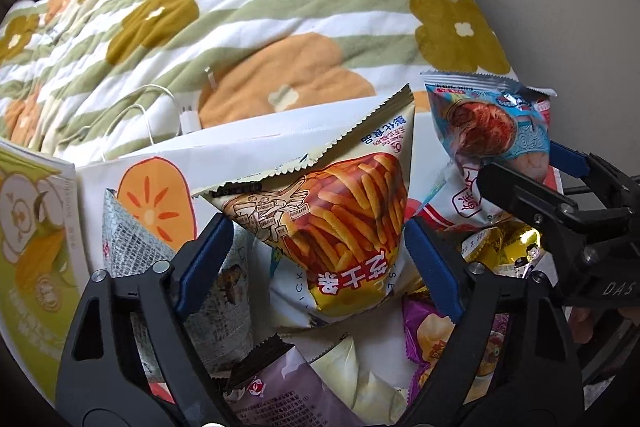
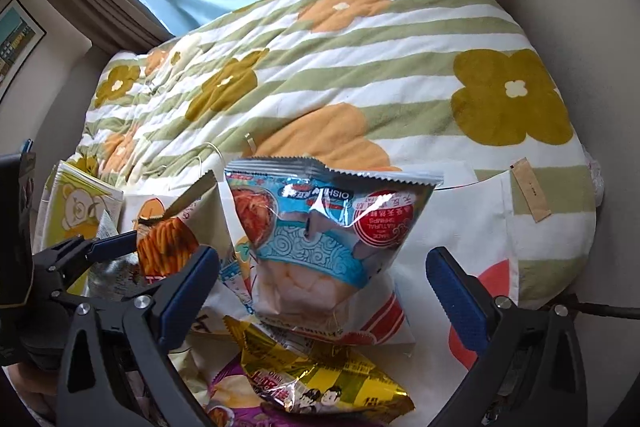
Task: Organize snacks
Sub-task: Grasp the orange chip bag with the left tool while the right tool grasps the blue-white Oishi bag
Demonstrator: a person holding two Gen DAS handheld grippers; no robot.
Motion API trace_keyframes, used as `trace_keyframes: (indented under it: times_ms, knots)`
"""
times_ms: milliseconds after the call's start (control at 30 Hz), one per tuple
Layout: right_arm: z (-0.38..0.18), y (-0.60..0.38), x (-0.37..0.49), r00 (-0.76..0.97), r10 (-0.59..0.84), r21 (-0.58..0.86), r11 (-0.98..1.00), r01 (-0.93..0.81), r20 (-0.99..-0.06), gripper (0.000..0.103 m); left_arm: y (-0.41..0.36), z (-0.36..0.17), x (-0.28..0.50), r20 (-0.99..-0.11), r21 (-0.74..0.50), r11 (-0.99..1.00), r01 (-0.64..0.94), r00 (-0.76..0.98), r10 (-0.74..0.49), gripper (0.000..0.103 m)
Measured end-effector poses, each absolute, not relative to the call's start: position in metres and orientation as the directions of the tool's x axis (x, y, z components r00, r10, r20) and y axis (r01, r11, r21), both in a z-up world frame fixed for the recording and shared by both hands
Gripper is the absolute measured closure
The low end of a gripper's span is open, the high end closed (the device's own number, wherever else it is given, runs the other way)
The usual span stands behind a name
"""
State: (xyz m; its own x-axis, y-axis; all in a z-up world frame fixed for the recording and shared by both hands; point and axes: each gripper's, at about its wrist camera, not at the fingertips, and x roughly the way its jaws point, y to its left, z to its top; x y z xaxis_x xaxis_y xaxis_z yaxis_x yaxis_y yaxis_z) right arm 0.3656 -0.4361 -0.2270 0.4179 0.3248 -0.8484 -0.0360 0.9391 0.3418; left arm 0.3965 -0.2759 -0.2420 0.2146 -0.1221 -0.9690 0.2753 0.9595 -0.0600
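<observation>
Foil and paper, left wrist view: we look down on a heap of snack packets inside a white bag [image 1: 256, 143] printed with orange fruit, lying on a flowered quilt [image 1: 256, 27].
Our left gripper [image 1: 316, 251]: its blue pads flank the chip packet [image 1: 332, 211] with yellow sticks printed on it; the right pad looks to touch the packet's edge, the left pad shows a sliver of gap, so we read no firm squeeze yet.
Chip packet's lie: it stands straight ahead between the fingers, long axis running away from us, sealed top farthest off.
Right side of this view: our right gripper [image 1: 548, 163] reaches toward the blue shrimp packet [image 1: 492, 123].
Right wrist view, our right gripper [image 2: 320, 279]: jaws spread wide, pads clear of everything.
Shrimp packet [image 2: 320, 239] here: dead centre between the fingers, upright, crimped top tilted away, well apart from both pads.
Below it: a gold packet [image 2: 320, 383] on the heap.
Nearer hand, as we judge: each gripper owns its own packet; the left one needs only a little more closing.
</observation>
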Motion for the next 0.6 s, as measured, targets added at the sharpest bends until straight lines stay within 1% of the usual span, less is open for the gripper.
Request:
trace_keyframes:
  times_ms: [67, 100, 133, 167, 233, 267, 333, 367, 433, 467, 533, 600]
  knots:
    - [-0.231, -0.433, 0.366, 0.411, 0.321, 0.333, 0.942, -0.045, -0.853, 0.000, -0.279, -0.244, 0.397, -0.972, -0.044, 0.954, 0.296, 0.208, -0.110, 0.030]
    - [-0.231, -0.432, 0.367, 0.410, 0.321, 0.332, 0.942, -0.047, -0.854, 0.000, -0.280, -0.245, 0.397, -0.973, -0.040, 0.951, 0.305, 0.204, -0.106, 0.038]
    - [-0.233, -0.431, 0.367, 0.408, 0.323, 0.332, 0.942, -0.050, -0.854, 0.001, -0.282, -0.245, 0.397, -0.974, -0.033, 0.949, 0.312, 0.204, -0.101, 0.043]
    - [-0.234, -0.430, 0.367, 0.403, 0.324, 0.332, 0.942, -0.053, -0.856, 0.002, -0.282, -0.245, 0.397, -0.974, -0.033, 0.948, 0.318, 0.203, -0.101, 0.045]
    - [-0.237, -0.429, 0.368, 0.394, 0.326, 0.332, 0.942, -0.056, -0.859, 0.008, -0.282, -0.244, 0.397, -0.973, -0.047, 0.945, 0.324, 0.199, -0.117, 0.058]
    - [-0.238, -0.429, 0.368, 0.391, 0.331, 0.337, 0.940, -0.056, -0.859, 0.010, -0.281, -0.245, 0.397, -0.973, -0.065, 0.944, 0.323, 0.188, -0.132, 0.058]
    - [-0.241, -0.429, 0.368, 0.384, 0.332, 0.339, 0.939, -0.053, -0.861, 0.017, -0.280, -0.244, 0.397, -0.972, -0.067, 0.944, 0.324, 0.192, -0.135, 0.059]
    - [-0.242, -0.429, 0.369, 0.381, 0.332, 0.339, 0.939, -0.052, -0.863, 0.019, -0.281, -0.243, 0.397, -0.972, -0.068, 0.943, 0.325, 0.192, -0.136, 0.060]
    - [-0.243, -0.429, 0.369, 0.377, 0.336, 0.344, 0.938, -0.050, -0.863, 0.030, -0.280, -0.242, 0.396, -0.970, -0.067, 0.944, 0.324, 0.199, -0.137, 0.063]
    - [-0.244, -0.429, 0.369, 0.374, 0.341, 0.348, 0.936, -0.051, -0.862, 0.031, -0.280, -0.240, 0.396, -0.970, -0.067, 0.944, 0.324, 0.202, -0.138, 0.064]
    - [-0.244, -0.430, 0.368, 0.380, 0.344, 0.353, 0.934, -0.048, -0.859, 0.038, -0.280, -0.238, 0.395, -0.968, -0.072, 0.944, 0.323, 0.206, -0.145, 0.064]
    - [-0.243, -0.430, 0.367, 0.385, 0.348, 0.358, 0.932, -0.048, -0.855, 0.041, -0.280, -0.236, 0.393, -0.967, -0.074, 0.943, 0.324, 0.209, -0.148, 0.064]
